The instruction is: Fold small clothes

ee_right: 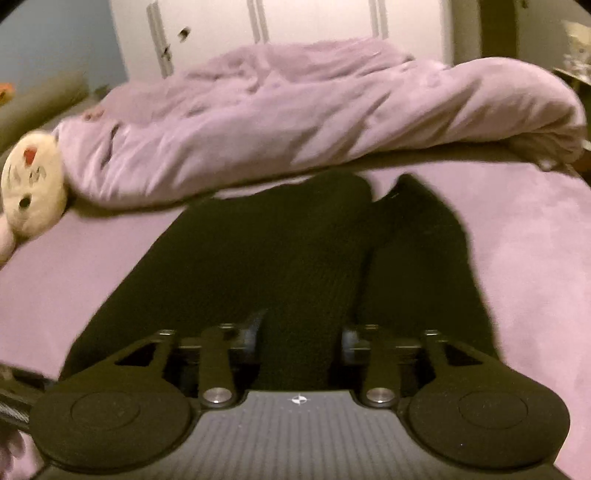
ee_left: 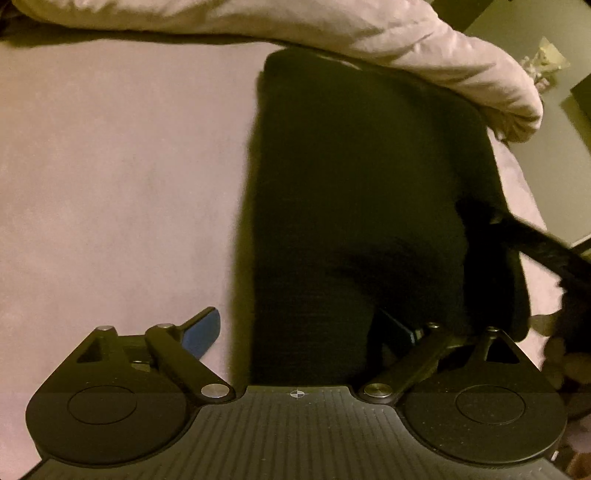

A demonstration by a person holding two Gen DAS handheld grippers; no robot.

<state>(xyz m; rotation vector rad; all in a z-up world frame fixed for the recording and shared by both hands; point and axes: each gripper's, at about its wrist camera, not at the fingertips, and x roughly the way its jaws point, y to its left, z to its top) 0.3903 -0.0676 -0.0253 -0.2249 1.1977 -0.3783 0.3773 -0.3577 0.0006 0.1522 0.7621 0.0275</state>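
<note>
A black ribbed garment (ee_left: pixel 354 192) lies in a long strip on the lilac bed sheet (ee_left: pixel 110 166). My left gripper (ee_left: pixel 301 330) is open wide at the garment's near end. Its blue-padded left finger (ee_left: pixel 203 332) is over bare sheet, and its right finger (ee_left: pixel 400 328) is over the black cloth. In the right wrist view the same garment (ee_right: pixel 295 251) stretches away from me and ends in two rounded lobes. My right gripper (ee_right: pixel 302 334) stands about half open low over it, with black cloth showing in the gap between the fingers. The pads do not seem to press on the cloth.
A crumpled lilac duvet (ee_right: pixel 314 110) lies across the bed behind the garment. A cream plush toy (ee_right: pixel 33 192) rests at the far left. White wardrobe doors (ee_right: pixel 314 22) stand beyond the bed. The bed's edge drops off on the right (ee_left: pixel 535 206), and a dark bar (ee_left: pixel 543 247) crosses the garment's right side.
</note>
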